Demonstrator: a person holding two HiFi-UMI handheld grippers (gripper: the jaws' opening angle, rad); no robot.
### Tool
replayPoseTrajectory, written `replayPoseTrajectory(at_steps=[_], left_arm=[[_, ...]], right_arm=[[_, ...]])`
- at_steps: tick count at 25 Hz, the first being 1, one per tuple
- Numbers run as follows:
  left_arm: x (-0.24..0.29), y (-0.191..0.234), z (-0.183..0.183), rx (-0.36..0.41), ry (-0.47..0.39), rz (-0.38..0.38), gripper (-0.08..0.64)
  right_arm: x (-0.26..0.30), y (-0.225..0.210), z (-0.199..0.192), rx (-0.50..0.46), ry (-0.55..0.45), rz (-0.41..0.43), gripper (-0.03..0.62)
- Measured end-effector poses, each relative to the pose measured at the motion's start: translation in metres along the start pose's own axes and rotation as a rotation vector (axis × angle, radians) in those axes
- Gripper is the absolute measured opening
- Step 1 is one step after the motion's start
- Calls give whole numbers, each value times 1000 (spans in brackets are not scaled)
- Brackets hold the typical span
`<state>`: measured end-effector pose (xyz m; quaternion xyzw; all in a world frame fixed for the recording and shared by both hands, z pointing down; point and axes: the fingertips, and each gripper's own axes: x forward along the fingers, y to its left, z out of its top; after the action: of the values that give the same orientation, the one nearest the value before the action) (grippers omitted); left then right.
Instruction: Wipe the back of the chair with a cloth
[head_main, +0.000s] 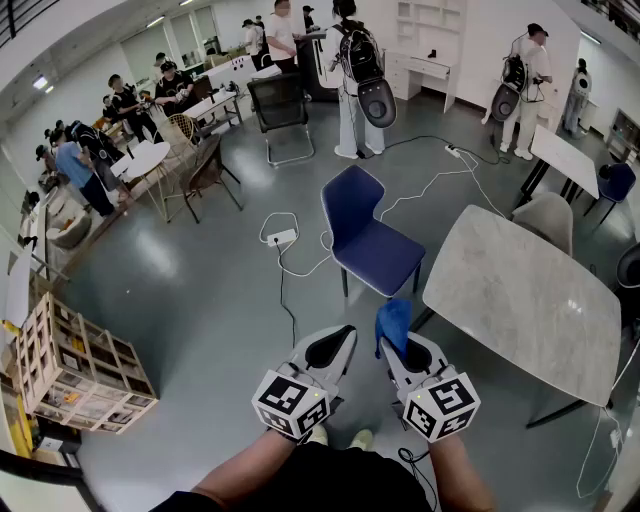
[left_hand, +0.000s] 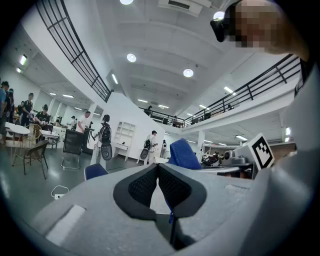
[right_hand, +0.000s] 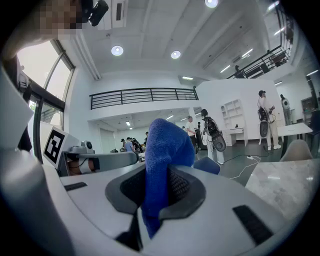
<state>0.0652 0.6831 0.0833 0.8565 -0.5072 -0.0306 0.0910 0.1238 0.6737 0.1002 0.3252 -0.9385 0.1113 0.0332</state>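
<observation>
- Head view: I am holding my right gripper (head_main: 405, 352) clamped on the blue cloth (head_main: 392, 322), low in front of me, with my left gripper (head_main: 335, 348) just beside it. The blue chair (head_main: 365, 240) is standing ahead, well apart from the cloth. It is sitting between the marble table (head_main: 520, 300) and a power strip (head_main: 281, 237) whose cables are trailing over the floor, and I could be catching one while stepping in. The wooden crate (head_main: 80, 365) at far left is holding items too small to name.
- Left gripper view: my jaws are resting together with nothing between them. Nothing is bracing the chair (left_hand: 95, 171), so a hard push on its back could be sliding it away.
- Right gripper view: my jaws are pinching only a fold of the cloth (right_hand: 165, 145), with the rest standing free above them. I am judging that dragging it could tug it loose.
</observation>
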Motion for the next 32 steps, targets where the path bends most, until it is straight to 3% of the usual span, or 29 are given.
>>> replayPoseTrajectory(at_steps=[10,18,23,32], left_arm=[[13,-9,-13,7,18,20,17],[28,13,-7,19,5,34,17],[47,64,-2,16,-7,50,17],[108,188,24,43,-25,21,17]], right_arm=[[-7,-16,-10,11,-3,23,66],[10,-32,-7,54,-8,34,67],[55,-50,-2,66,-10,23,67],[186,-83,27,40,18,-10,67]])
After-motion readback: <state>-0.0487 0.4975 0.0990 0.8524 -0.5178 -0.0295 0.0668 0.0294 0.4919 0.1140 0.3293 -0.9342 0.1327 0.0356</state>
